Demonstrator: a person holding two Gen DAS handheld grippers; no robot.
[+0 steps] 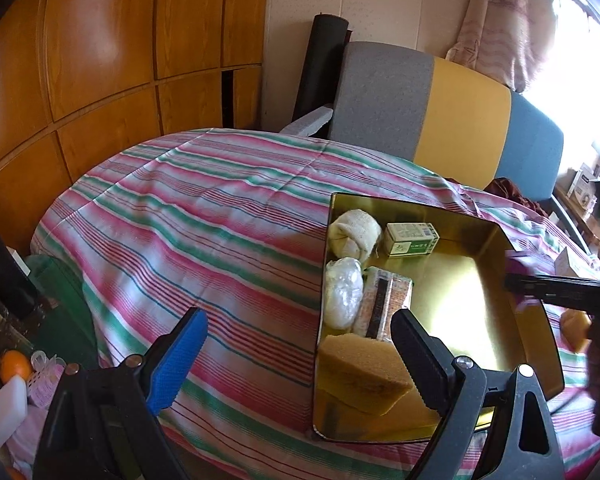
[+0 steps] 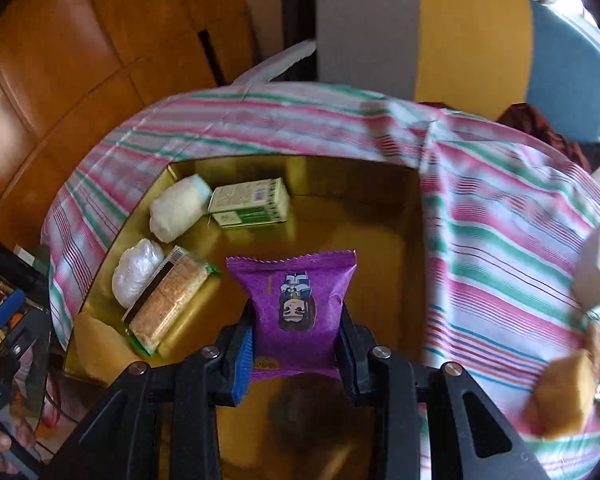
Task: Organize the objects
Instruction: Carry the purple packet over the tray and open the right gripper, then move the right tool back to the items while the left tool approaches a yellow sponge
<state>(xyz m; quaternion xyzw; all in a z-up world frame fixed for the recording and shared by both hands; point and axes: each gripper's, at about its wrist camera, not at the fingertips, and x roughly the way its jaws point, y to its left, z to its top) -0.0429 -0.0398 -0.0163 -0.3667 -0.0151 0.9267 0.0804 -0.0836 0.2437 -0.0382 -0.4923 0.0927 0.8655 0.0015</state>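
A gold tray (image 1: 496, 292) (image 2: 380, 216) sits on the striped cloth. In it lie a white cloth bundle (image 1: 354, 236) (image 2: 178, 206), a green-white box (image 1: 410, 238) (image 2: 252, 202), a clear plastic bag (image 1: 342, 292) (image 2: 136, 272), a cracker pack (image 1: 384, 300) (image 2: 170, 304) and a tan sponge (image 1: 364, 368). My left gripper (image 1: 300, 360) is open and empty, at the tray's near left edge. My right gripper (image 2: 296, 340) is shut on a purple snack packet (image 2: 296, 304), held over the tray.
On the cloth right of the tray lie a tan sponge (image 2: 560, 392) and a small white box (image 2: 594, 276). A grey, yellow and blue chair (image 1: 440, 108) stands behind the table. Clutter with an orange (image 1: 15, 364) lies low at the left.
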